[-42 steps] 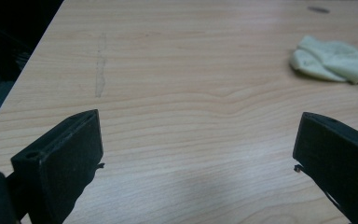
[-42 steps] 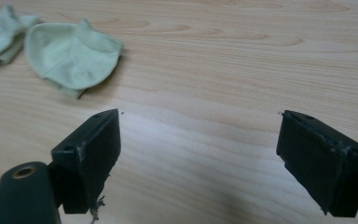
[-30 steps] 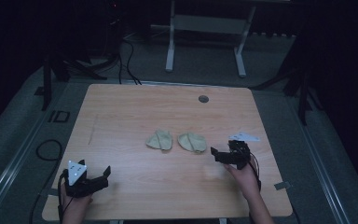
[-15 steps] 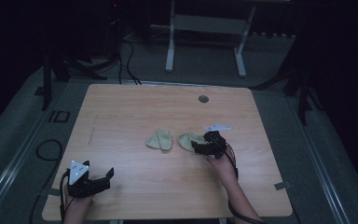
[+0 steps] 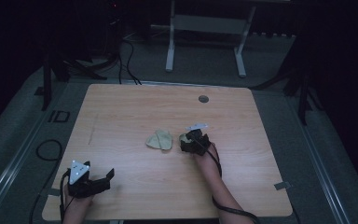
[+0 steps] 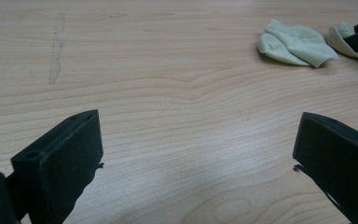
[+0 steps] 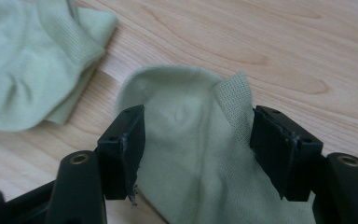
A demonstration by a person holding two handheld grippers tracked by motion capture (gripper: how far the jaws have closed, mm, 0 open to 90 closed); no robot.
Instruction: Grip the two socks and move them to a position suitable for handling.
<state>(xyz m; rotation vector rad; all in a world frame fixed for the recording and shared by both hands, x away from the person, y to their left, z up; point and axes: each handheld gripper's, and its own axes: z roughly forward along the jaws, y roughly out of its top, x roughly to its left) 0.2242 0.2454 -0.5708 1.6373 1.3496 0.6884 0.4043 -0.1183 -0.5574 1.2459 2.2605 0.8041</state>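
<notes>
Your right gripper (image 5: pixel 189 142) sits just right of centre in the high view, laid over the right-hand sock (image 5: pixel 183 138), with your forearm running up from the bottom edge. In the right gripper view its jaws stand apart, one on each side of that pale green sock (image 7: pixel 200 154), which fills the gap between them in the lower middle of the frame. The pads (image 7: pixel 129 149) look to be at the fabric's edges, but the jaws have not come together on it. The sock's rounded end points toward the top of that frame, with a ribbed fold along its right side.

The other sock (image 5: pixel 160 139) lies at the centre of the high view, just left of your right gripper, flat on the wooden table (image 5: pixel 121 112). You see it again at the upper left of the right gripper view (image 7: pixel 32 56), close beside the first sock, and at the upper right of the left gripper view (image 6: pixel 296 43).

Your left gripper (image 5: pixel 101 178) rests at the lower left of the high view, near the table's front edge and well apart from both socks. In the left gripper view its jaws are spread wide, with nothing but bare wood grain between them. A small dark round spot (image 5: pixel 203 99) sits on the table toward the upper right.
</notes>
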